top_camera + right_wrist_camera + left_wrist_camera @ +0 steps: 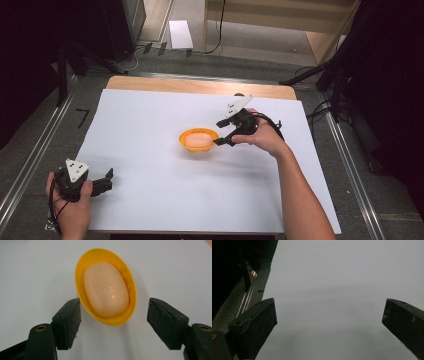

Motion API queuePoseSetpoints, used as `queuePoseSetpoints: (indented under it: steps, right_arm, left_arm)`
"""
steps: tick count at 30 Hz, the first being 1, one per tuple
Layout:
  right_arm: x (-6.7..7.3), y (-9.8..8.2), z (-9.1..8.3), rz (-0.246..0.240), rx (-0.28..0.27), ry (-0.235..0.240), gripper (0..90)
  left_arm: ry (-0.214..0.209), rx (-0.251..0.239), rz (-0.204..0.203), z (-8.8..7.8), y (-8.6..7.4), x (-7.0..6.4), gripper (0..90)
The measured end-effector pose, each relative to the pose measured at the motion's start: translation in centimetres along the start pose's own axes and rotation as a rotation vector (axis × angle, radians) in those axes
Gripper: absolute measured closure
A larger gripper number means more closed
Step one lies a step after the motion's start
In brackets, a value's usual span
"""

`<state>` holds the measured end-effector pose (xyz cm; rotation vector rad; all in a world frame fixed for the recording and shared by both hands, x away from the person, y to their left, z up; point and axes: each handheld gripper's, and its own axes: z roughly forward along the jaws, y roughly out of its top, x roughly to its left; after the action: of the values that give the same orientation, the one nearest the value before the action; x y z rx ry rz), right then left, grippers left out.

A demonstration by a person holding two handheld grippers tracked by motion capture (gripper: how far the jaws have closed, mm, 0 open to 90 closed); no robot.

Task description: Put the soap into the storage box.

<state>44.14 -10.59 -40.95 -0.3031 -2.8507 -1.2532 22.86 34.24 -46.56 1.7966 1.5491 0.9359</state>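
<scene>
The claw (113, 323) gapes around a yellow dish (130, 282) holding pale soap (106, 288).

From above, your right hand-held gripper (220, 132) covered the near rim of the yellow dish (186, 141), so contact there couldn't be judged. The stamped mark on the soap (106, 288) ahead of it was too faint to read. Your left hand-held gripper (329, 322) had both jaws cut off at the frame's bottom edge.

Bare white sheet (150, 125) is left all round the yellow dish (106, 285), the lone obstacle mid-table. Its near end is flanked by the right gripper's (113, 322) spread jaws, one seemingly touching. Open sheet is faced by the left gripper (329, 322).
</scene>
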Motion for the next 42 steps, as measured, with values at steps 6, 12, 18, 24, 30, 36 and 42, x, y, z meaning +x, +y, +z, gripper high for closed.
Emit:
queuePoseSetpoints:
  steps: [6,12,18,24,30,36,42]
  right_arm:
    - [0.2,-1.9,-1.1,0.055,-0.005,-0.055,24.8]
    - [0.7,-3.5,-1.8,0.122,-0.012,-0.119,21.5]
    - [1.6,-5.4,-2.9,0.228,-0.026,-0.185,13.2]
    - [2.5,-6.9,-3.7,0.272,-0.060,-0.244,11.7]
    - [3.6,-8.7,-5.0,0.354,-0.087,-0.305,7.2]
    - [4.9,-10.5,-5.6,0.410,-0.097,-0.360,2.1]
    - [6.5,-12.4,-6.2,0.456,-0.128,-0.425,1.1]
  left_arm:
    - [0.002,0.003,0.001,0.0,0.0,0.0,0.0]
    - [0.004,0.003,0.002,0.0,0.0,0.0,0.0]
    - [0.006,0.002,0.000,0.1,0.0,-0.1,0.0]
    - [0.005,0.004,0.007,0.1,0.0,-0.1,0.0]
    - [0.007,0.004,0.008,0.1,0.0,-0.2,0.0]
    - [0.008,0.005,0.009,0.1,0.0,-0.2,0.0]
    - [0.007,0.005,0.009,0.1,0.0,-0.2,0.0]
